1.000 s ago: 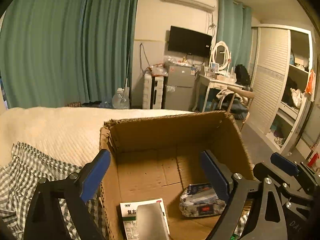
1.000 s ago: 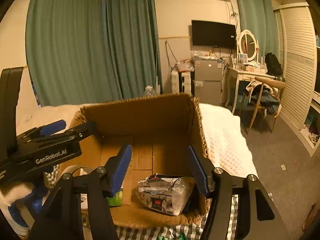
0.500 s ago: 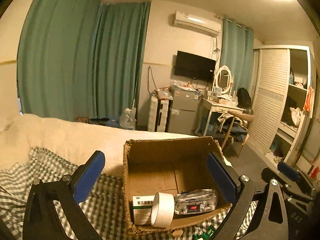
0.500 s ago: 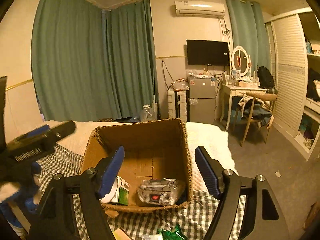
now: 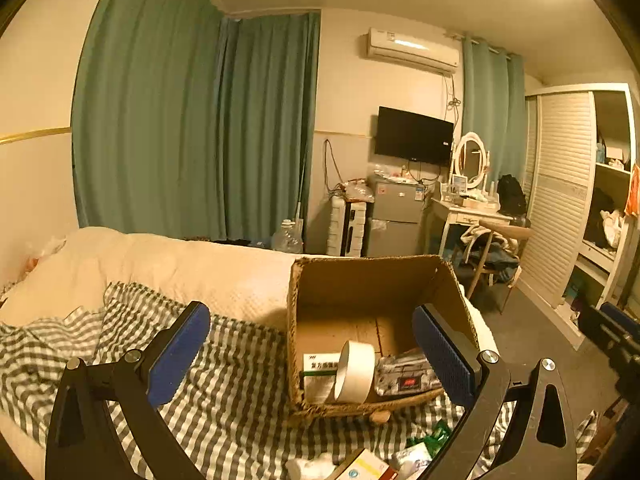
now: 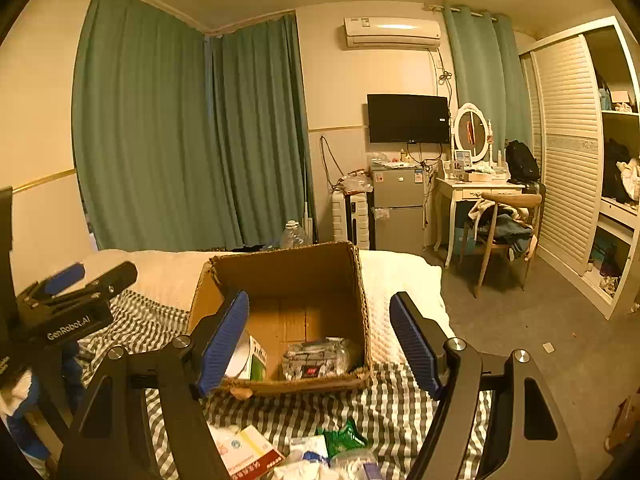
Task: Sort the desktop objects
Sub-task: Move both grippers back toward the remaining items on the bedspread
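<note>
An open cardboard box [image 5: 372,280] [image 6: 280,268] stands on a checked cloth [image 5: 224,396] on the bed. Inside it are a white tape roll [image 5: 354,372], a green-and-white medicine box [image 5: 318,368] [image 6: 258,362] and a shiny crinkled packet [image 5: 404,374] [image 6: 316,358]. My left gripper [image 5: 312,356] is open and empty, held back from the box. My right gripper [image 6: 320,344] is open and empty, also back from the box. Loose items lie on the cloth in front: a white-and-red carton [image 6: 246,454], a green packet [image 6: 342,438] and white wrappers [image 6: 308,446].
The left gripper's body [image 6: 64,304] shows at the left of the right wrist view. A cream blanket [image 5: 160,264] covers the bed behind the cloth. Beyond the bed are a fridge [image 6: 396,208], a dressing table with chair [image 6: 496,216] and a wardrobe [image 6: 580,160].
Both grippers have pulled back and up away from the box. The tape roll now stands inside the box against the medicine box. Loose items on the cloth have come into view.
</note>
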